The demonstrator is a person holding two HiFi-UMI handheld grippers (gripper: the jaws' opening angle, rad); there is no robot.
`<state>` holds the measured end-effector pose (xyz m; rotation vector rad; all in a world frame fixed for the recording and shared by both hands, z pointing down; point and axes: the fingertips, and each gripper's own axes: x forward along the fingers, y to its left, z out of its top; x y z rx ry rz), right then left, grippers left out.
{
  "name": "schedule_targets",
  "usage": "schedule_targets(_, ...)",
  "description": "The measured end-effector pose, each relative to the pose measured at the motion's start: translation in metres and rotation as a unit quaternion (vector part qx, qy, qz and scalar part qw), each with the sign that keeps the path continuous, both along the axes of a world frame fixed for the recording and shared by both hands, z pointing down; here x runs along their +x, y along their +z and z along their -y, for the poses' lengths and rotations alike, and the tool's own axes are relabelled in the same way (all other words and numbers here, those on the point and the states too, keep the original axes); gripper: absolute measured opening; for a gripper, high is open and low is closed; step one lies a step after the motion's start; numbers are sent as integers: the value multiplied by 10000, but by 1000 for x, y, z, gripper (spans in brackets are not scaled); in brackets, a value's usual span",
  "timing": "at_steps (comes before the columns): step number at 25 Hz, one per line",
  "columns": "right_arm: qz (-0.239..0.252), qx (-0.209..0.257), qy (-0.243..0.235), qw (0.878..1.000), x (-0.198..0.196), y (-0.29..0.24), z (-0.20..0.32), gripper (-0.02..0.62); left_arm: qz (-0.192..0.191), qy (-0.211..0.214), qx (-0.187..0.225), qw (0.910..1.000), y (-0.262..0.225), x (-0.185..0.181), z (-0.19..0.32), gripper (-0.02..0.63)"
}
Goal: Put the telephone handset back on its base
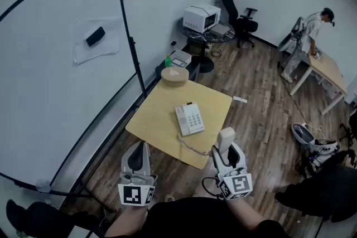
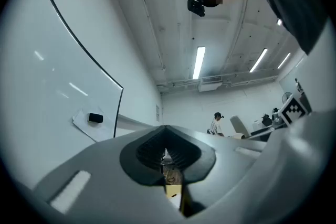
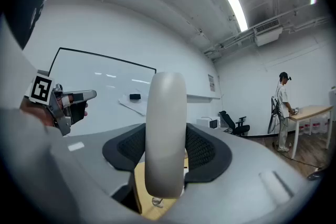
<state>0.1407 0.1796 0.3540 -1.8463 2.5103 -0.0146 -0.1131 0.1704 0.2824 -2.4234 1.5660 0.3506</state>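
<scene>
The white telephone base (image 1: pixel 189 119) with its keypad lies on the small square wooden table (image 1: pixel 162 120). A coiled cord (image 1: pixel 195 147) runs from it over the table's near edge to the white handset (image 1: pixel 226 139). My right gripper (image 1: pixel 227 154) is shut on the handset (image 3: pixel 165 134), which stands upright between the jaws, held in front of the table's near right corner. My left gripper (image 1: pixel 138 161) is shut and holds nothing, hovering off the table's near left edge. In the left gripper view its jaws (image 2: pixel 168 165) meet with only a sliver of gap.
A round wooden box (image 1: pixel 175 75) sits at the table's far corner. A large whiteboard (image 1: pixel 61 64) stands to the left. A person (image 1: pixel 307 36) works at another table (image 1: pixel 329 72) far right. An office chair (image 1: pixel 242 22), a microwave (image 1: pixel 201 17) and floor clutter (image 1: pixel 312 145) surround the area.
</scene>
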Motion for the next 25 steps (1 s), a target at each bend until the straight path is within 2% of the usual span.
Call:
schedule_targets(10, 92, -50, -25, 9999, -10, 1, 10, 229, -37, 163, -29, 9999, 6, -5, 13, -2)
schedule_targets(25, -280, 17, 125, 9995, -49, 2, 46, 229, -96, 619, -250, 9977, 32, -22, 51, -2)
